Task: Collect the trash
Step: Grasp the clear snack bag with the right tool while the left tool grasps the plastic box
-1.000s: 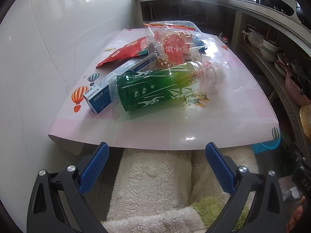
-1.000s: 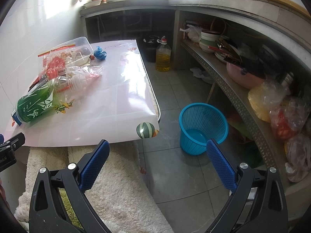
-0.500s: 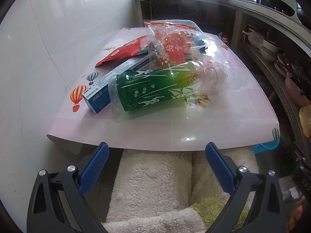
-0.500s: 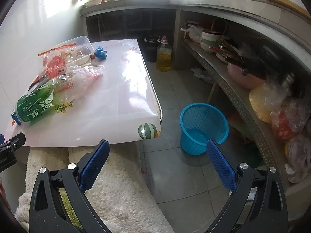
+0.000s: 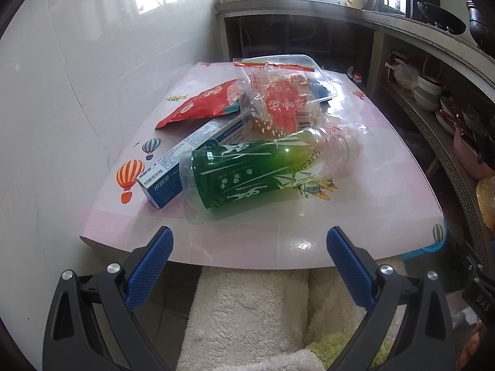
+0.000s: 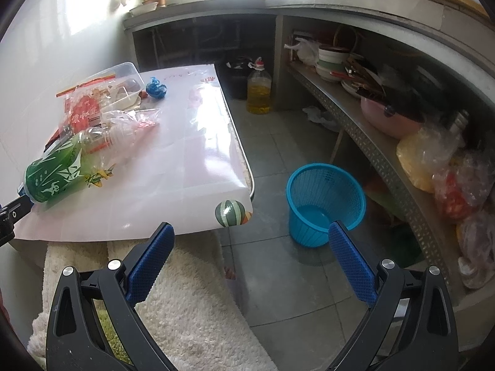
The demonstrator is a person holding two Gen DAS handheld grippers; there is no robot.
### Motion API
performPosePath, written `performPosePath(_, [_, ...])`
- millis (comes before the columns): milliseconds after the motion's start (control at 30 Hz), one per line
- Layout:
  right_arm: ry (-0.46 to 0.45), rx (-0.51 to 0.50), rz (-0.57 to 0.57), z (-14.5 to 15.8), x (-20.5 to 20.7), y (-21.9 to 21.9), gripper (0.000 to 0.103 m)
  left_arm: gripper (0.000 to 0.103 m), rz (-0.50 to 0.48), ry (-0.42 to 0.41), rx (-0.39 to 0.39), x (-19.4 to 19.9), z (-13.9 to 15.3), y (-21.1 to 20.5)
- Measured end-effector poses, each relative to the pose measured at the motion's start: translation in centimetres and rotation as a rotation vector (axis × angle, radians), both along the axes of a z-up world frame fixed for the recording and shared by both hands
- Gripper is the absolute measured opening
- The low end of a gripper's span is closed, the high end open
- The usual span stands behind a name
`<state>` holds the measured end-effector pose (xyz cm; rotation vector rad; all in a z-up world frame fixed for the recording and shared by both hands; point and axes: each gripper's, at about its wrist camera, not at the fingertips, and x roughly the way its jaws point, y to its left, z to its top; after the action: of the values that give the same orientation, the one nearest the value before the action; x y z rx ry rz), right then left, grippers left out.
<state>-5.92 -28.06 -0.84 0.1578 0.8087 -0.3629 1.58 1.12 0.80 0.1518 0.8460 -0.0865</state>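
Trash lies on the pink table (image 5: 309, 216): a green plastic bottle (image 5: 247, 173) on its side, a blue-and-white toothpaste box (image 5: 191, 157) behind it, a red snack bag (image 5: 204, 105), a clear bag with a red label (image 5: 281, 105) and a clear plastic tray (image 5: 297, 65). My left gripper (image 5: 247, 247) is open and empty at the table's near edge, just short of the bottle. My right gripper (image 6: 250, 241) is open and empty, off the table's right front corner. The bottle (image 6: 58, 173) and a blue crumpled wrapper (image 6: 156, 88) also show in the right wrist view.
A blue plastic basket (image 6: 324, 201) stands on the tiled floor right of the table (image 6: 185, 185). A white fluffy rug (image 6: 185, 303) lies below the grippers. Shelves with bowls and bags (image 6: 417, 142) run along the right. An oil bottle (image 6: 258, 92) stands on the floor behind.
Both grippers have drifted slightly towards the table; the trash looks a little nearer in the left wrist view. Nothing was touched and both stay open.
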Motion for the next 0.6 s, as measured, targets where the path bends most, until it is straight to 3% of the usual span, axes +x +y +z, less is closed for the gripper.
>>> performPosePath(433, [-0.048,0.024,0.038,2.5,3.7,-1.4,0.095,0.097,-0.028,-0.033,-0.015,3.4,2.5,-0.5])
performPosePath(600, [-0.095,0.062,0.1,3.6,6.0,-1.4,0.095,0.097,-0.06,-0.023,-0.061,4.7,3.1,-0.3])
